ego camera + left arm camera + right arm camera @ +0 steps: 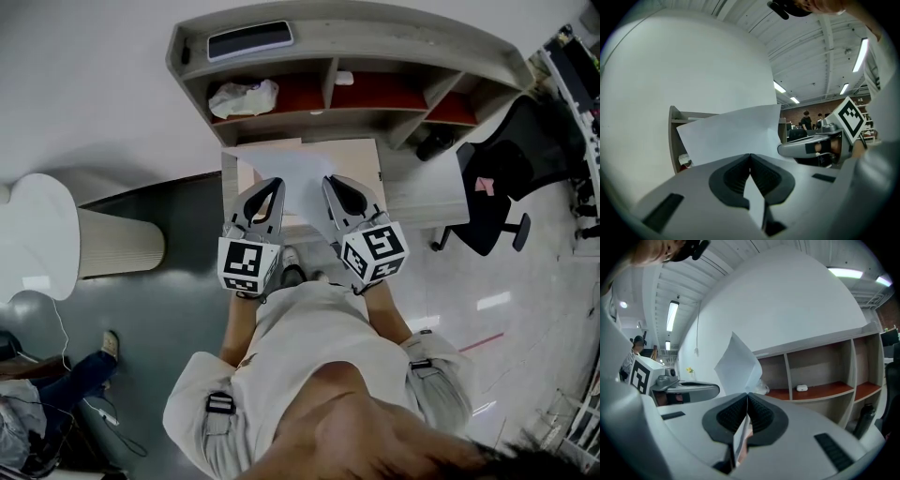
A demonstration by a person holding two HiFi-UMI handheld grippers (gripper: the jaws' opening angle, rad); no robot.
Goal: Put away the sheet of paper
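The shelf (pixel 394 37) bears a dark flat slab (pixel 249 39) on top, a crumpled white bag (pixel 243 97) and small white case (pixel 344 78) inside.

White sheet of paper (pixel 300 173); shelf (pixel 375 92) boards red; left gripper (pixel 277 185) cube black-white squares; chair (pixel 502 173) black.

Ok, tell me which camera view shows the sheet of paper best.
The left gripper view: the sheet of paper faces that camera broadly, with its top edge and both upper corners clear. The head view shows only a pale patch from above. The right gripper view sees it foreshortened and bent.
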